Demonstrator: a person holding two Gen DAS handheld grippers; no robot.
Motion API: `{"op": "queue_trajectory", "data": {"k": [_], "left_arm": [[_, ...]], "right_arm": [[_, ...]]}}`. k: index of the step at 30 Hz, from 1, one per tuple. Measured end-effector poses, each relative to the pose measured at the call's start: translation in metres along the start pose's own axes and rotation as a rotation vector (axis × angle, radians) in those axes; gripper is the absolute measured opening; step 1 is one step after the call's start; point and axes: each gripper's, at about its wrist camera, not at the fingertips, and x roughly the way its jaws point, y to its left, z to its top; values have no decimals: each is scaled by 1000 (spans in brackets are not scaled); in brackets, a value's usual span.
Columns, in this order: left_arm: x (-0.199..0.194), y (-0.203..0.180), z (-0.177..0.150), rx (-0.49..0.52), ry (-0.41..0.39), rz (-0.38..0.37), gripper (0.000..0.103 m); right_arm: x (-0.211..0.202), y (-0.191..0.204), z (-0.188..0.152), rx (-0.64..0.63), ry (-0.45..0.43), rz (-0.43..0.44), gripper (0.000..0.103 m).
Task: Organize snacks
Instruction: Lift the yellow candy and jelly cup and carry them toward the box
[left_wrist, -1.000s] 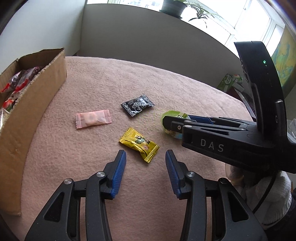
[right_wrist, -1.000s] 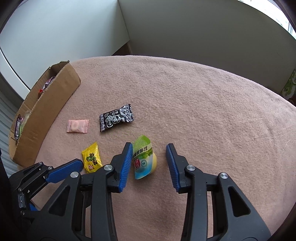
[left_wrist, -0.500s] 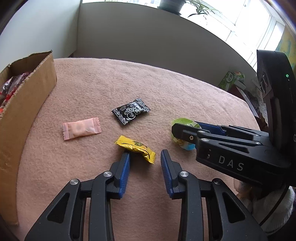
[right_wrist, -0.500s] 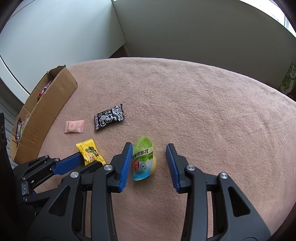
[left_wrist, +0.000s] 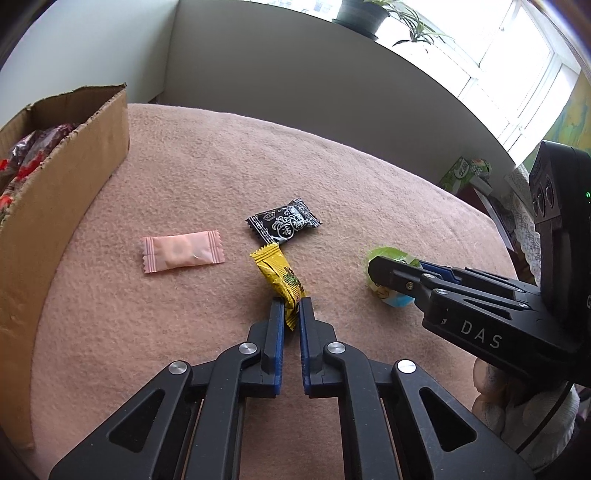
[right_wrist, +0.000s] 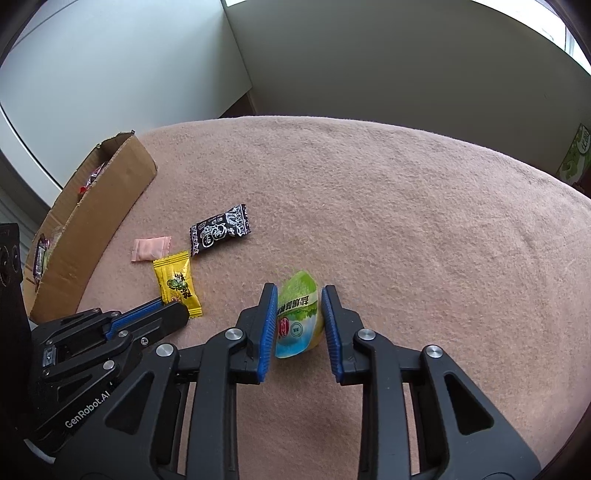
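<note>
- Leftmost, cardboard box (left_wrist: 55, 206) on the pink blanket (left_wrist: 332, 177), open at the top, red and dark wrappers showing inside.
- Just right of the box, well apart from it, pink candy (left_wrist: 183, 251) lying flat on the blanket.
- Next, black candy (left_wrist: 283, 225) with white print, lying flat, its near corner close to the top end of the yellow candy (left_wrist: 280, 277).
- Then left gripper (left_wrist: 291, 310), jaws narrow and pinched on the near end of the yellow candy; far end of the wrapper angled away toward the black candy.
- Seen from the right wrist view, same yellow candy (right_wrist: 177, 282) sticking out past the left gripper's tip, just beside the pink one.
- Further right, right gripper (right_wrist: 299, 317), jaws closed on the green jelly cup (right_wrist: 297, 314), blue pads pressing both its sides, cup tipped on its side against the blanket.
- Far right in the left wrist view, a person's hand (left_wrist: 491, 391) under the right gripper's body.
</note>
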Motion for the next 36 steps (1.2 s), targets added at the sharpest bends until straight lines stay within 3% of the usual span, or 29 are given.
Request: {"op": "queue_trajectory", "data": {"k": [18,36], "left_arm": [[-66,53,-13,-52,-59,-38,5],[-149,94,-6,-63,-232,65,5]], "right_arm": [[-40,6,-6,10,-82,39,25],[-57,93,16,-73,-147,142,25]]}}
